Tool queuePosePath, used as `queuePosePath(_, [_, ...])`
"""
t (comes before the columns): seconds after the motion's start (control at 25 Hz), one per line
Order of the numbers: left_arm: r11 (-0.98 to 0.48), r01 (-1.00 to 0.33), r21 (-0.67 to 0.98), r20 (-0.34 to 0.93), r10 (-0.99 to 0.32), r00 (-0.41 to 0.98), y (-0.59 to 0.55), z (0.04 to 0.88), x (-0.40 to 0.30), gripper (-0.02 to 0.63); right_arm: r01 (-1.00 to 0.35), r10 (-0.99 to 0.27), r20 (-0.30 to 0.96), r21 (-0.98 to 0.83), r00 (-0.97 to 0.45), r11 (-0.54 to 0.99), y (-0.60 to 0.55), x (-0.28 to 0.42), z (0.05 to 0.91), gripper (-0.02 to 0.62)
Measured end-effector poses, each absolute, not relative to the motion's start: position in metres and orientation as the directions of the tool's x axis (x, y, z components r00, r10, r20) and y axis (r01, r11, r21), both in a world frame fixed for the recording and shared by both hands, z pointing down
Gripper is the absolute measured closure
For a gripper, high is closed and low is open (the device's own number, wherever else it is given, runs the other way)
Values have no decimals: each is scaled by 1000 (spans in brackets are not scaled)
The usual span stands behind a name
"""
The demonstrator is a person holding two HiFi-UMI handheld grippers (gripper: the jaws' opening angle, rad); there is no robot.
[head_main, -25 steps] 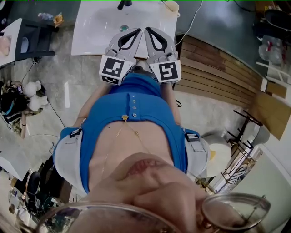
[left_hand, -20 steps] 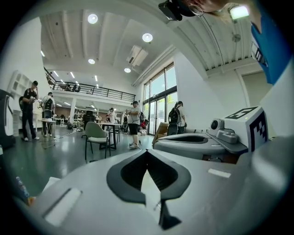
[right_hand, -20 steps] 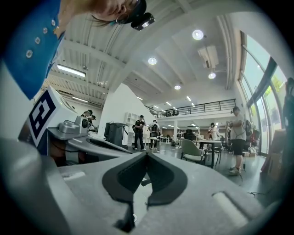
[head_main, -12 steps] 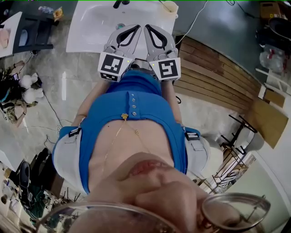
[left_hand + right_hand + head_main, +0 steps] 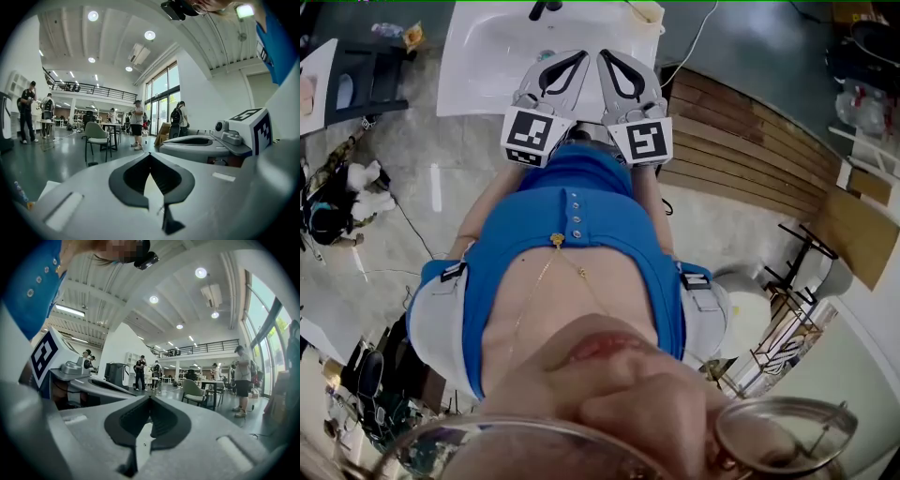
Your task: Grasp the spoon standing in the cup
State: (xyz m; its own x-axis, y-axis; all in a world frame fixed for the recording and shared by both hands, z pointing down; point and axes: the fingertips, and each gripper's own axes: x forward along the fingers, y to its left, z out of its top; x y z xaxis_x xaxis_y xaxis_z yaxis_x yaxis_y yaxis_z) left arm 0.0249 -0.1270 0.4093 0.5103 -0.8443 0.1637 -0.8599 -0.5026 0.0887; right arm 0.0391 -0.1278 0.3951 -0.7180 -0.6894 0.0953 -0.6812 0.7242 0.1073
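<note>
A beige cup (image 5: 647, 11) stands at the far right corner of the white table (image 5: 487, 66), at the top edge of the head view. I cannot make out the spoon in it. Both grippers are held up against the person's blue shirt, side by side, pointing toward the table. My left gripper (image 5: 582, 55) is shut with nothing in it, its tips meeting (image 5: 150, 154). My right gripper (image 5: 603, 55) is likewise shut and empty (image 5: 150, 397). The cup is well beyond both and appears in neither gripper view.
A black object (image 5: 544, 8) and a small round greenish thing (image 5: 547, 54) lie on the table. Wooden planks (image 5: 741, 150) run to the right. Both gripper views look across a large hall with a chair (image 5: 96, 136) and standing people (image 5: 242, 380).
The head view has shifted a little, so the table sits slightly further left and higher. Both grippers stay together at the chest, still shut.
</note>
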Motion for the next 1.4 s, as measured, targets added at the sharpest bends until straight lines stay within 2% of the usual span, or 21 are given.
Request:
queuePosePath(0.48, [-603, -791, 102, 162, -774, 612, -150, 407, -10, 606, -756, -766, 91, 122, -636, 643, -151, 6, 396, 594])
queuePosePath(1.0, [-664, -740, 104, 183, -719, 671, -164, 428, -65, 606, -808, -814, 160, 116, -558, 577, -161, -45, 422, 594])
queuePosePath(1.4, [-658, -742, 130, 193, -717, 670, -178, 425, -47, 606, -811, -814, 183, 112, -552, 575, -175, -26, 422, 594])
